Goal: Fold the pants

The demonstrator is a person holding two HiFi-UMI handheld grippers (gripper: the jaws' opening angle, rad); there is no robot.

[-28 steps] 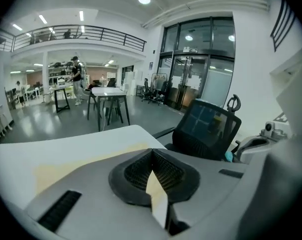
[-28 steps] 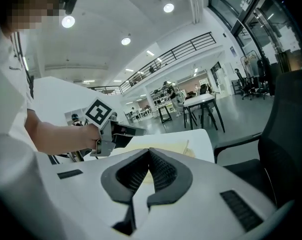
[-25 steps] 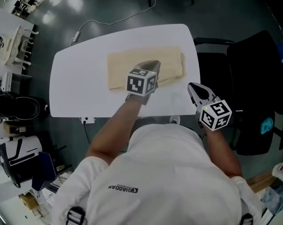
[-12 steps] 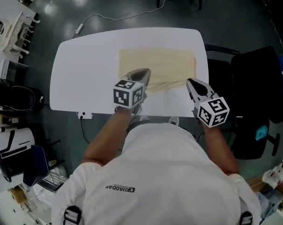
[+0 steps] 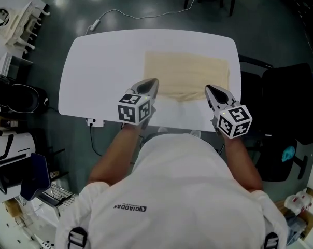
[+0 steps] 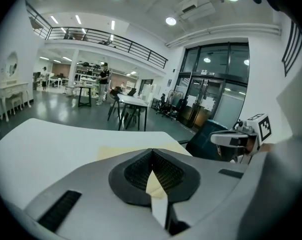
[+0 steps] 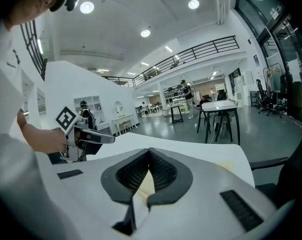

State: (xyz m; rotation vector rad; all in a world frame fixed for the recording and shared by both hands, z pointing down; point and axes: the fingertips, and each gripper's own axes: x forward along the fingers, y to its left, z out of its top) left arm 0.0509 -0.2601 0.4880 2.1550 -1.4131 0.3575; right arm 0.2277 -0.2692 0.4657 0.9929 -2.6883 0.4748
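The cream pants (image 5: 190, 74) lie folded into a flat rectangle on the right half of the white table (image 5: 104, 71). My left gripper (image 5: 152, 81) hovers at the pants' near left corner with its jaws shut and nothing gripped. In the left gripper view the pants (image 6: 118, 151) stretch out beyond the closed left gripper (image 6: 152, 153). Over the pants' near right edge my right gripper (image 5: 208, 88) is shut too. The right gripper view shows the right gripper (image 7: 149, 153) with its jaws meeting and nothing clamped between them.
A black office chair (image 5: 291, 113) stands close to the table's right side. A cable (image 5: 120, 14) runs over the floor behind the table. A power strip (image 5: 94, 122) hangs at the near left edge. Shelves and gear (image 5: 11, 102) crowd the left.
The left gripper has drawn back from the middle of the pants to their near left corner. The right gripper has come in from beside the table's corner to the near right edge.
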